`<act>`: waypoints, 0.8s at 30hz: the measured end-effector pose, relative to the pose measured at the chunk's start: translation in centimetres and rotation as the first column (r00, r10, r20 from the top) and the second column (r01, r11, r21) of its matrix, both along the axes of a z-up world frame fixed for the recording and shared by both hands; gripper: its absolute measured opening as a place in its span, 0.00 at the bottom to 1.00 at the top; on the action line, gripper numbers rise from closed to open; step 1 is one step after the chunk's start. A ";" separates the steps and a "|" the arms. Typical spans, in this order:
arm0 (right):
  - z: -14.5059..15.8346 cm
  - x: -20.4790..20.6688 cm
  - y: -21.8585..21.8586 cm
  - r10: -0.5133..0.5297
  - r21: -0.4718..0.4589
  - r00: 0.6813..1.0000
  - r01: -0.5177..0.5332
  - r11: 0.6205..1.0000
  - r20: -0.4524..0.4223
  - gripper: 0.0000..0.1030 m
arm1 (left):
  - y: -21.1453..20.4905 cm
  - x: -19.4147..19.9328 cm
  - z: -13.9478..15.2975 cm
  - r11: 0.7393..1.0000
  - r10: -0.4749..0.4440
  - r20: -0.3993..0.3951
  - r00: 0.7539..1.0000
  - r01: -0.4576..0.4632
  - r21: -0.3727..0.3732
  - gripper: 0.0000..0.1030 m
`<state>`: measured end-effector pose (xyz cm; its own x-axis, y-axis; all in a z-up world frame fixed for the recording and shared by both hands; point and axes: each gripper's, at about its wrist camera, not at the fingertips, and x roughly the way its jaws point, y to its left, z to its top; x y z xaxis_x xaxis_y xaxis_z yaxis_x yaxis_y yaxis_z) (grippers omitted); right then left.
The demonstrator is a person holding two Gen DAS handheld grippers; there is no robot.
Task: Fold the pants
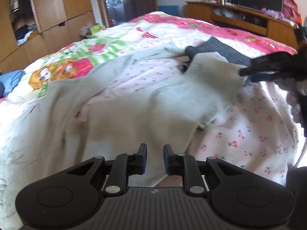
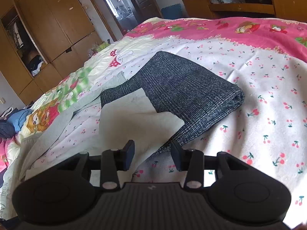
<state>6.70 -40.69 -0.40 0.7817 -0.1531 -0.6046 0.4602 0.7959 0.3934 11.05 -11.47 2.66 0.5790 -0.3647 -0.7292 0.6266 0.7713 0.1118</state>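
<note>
Pale grey-white pants point(image 1: 145, 103) lie spread on the bed, one leg running off to the left. My left gripper point(image 1: 155, 151) is open and empty just above the near part of the pants. My right gripper shows at the right of the left wrist view point(image 1: 247, 72), at the far end of the pants. In the right wrist view the right gripper point(image 2: 152, 151) is open above the pale cloth point(image 2: 134, 118), which overlaps a folded dark grey checked garment point(image 2: 184, 88).
The bed has a white cherry-print sheet point(image 2: 259, 95) and a pink cartoon quilt point(image 2: 220, 28). Wooden wardrobes point(image 2: 57, 19) stand at the left, a wooden TV cabinet point(image 1: 249, 19) behind the bed. Blue clothes point(image 1: 11, 80) lie at the bed's left edge.
</note>
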 end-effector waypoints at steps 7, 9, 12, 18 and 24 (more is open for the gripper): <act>1.0 -0.6 0.7 0.030 -0.097 0.999 -0.027 0.995 0.032 0.02 | -1.8 -1.3 0.2 0.998 -0.027 -0.004 1.000 0.027 0.057 0.33; 2.1 -1.1 0.9 0.044 -0.144 0.998 -0.036 0.989 0.052 0.01 | -2.3 -1.6 0.6 0.997 -0.035 0.006 0.999 0.034 0.067 0.33; 4.0 -2.0 0.9 0.043 -0.229 0.996 -0.025 0.973 0.077 0.01 | -3.3 -1.7 1.3 0.996 -0.057 0.021 0.998 0.055 0.066 0.35; 4.0 -2.0 -0.9 0.038 -0.279 0.999 -0.037 0.960 -0.001 0.06 | -5.3 -2.4 1.4 0.994 -0.097 0.019 0.995 0.096 0.056 0.39; 3.5 -3.0 -1.1 0.046 -0.266 0.999 -0.040 0.963 0.018 0.10 | -6.0 -3.1 0.7 0.987 -0.131 0.007 0.991 0.129 0.091 0.39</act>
